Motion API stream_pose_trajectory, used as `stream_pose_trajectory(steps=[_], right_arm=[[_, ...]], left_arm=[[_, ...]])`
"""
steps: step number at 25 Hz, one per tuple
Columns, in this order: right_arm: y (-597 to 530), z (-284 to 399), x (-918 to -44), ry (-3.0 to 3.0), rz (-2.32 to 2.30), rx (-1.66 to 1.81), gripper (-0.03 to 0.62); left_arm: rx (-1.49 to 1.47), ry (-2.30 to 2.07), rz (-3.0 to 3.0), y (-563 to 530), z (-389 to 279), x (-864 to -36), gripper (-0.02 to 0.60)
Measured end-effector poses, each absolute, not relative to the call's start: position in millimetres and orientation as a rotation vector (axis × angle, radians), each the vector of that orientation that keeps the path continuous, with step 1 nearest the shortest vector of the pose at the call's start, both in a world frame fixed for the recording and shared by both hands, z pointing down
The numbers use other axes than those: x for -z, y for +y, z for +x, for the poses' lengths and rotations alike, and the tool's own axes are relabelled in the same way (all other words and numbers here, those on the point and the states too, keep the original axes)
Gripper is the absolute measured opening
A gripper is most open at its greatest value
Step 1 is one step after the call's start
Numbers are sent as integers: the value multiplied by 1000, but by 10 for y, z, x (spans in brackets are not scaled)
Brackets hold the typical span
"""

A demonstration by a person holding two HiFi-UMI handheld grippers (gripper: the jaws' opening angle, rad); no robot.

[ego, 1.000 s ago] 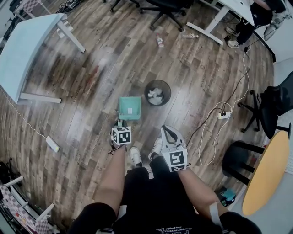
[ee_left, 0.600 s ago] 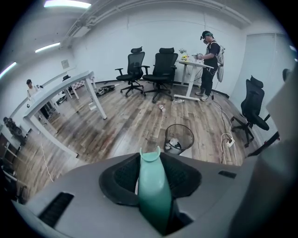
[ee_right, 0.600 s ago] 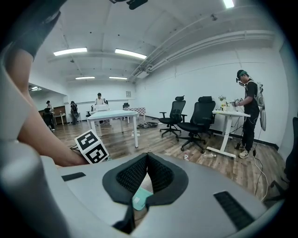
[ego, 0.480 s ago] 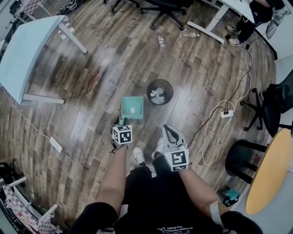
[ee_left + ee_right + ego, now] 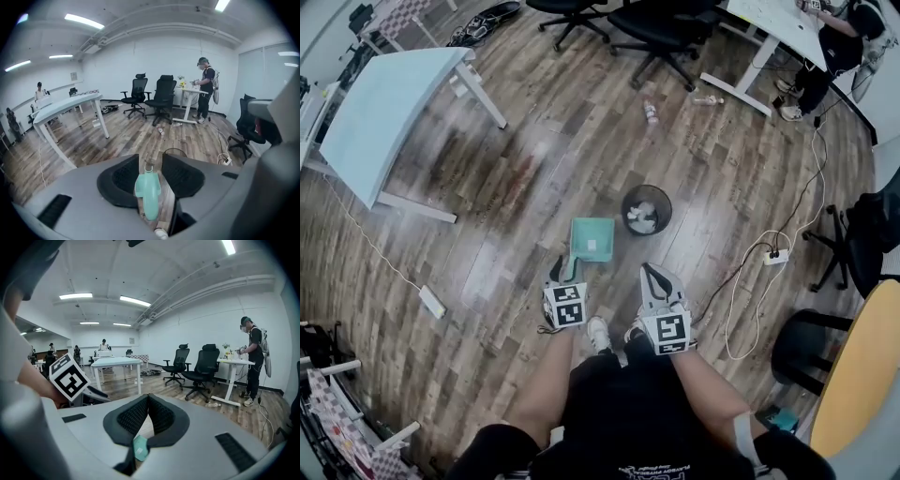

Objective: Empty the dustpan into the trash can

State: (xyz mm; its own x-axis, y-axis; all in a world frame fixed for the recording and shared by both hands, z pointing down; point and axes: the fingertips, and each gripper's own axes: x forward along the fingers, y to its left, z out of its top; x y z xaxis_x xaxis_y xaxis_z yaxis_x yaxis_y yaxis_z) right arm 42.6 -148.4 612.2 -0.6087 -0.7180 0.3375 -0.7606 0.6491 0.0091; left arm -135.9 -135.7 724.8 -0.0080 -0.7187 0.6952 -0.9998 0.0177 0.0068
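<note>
A teal dustpan (image 5: 592, 239) lies on the wood floor just left of a round black trash can (image 5: 646, 209) holding crumpled white paper. My left gripper (image 5: 563, 274) hovers over the pan's handle end. In the left gripper view the teal handle (image 5: 147, 190) stands between the jaws, which are opening, with a gap beside it; the can's rim (image 5: 175, 150) shows beyond. My right gripper (image 5: 654, 281) hangs to the right, shut and empty. In the right gripper view (image 5: 148, 399) its tips meet, and the dustpan (image 5: 139, 447) shows below them.
A light-blue table (image 5: 394, 112) stands at the far left. A bottle (image 5: 652, 112) lies on the floor beyond the can, with office chairs (image 5: 666, 28) behind it. A power strip with cables (image 5: 773, 255) lies to the right. A person (image 5: 205, 89) stands at a far desk.
My left gripper has risen a little away from the dustpan, which stays on the floor by the can. The whole view has shifted. The right gripper keeps its place.
</note>
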Motion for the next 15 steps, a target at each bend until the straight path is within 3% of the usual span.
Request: stream_pose_trajectory(steps=[7, 15], right_arm=[[-1371, 114, -5741, -2637, 1169, -92, 23], [-1120, -38, -5210, -2702, 1171, 1, 23]], left_arm=[[-582, -1811, 1937, -1076, -1246, -6335, 137], [-426, -1842, 2078, -754, -1209, -5648, 23]])
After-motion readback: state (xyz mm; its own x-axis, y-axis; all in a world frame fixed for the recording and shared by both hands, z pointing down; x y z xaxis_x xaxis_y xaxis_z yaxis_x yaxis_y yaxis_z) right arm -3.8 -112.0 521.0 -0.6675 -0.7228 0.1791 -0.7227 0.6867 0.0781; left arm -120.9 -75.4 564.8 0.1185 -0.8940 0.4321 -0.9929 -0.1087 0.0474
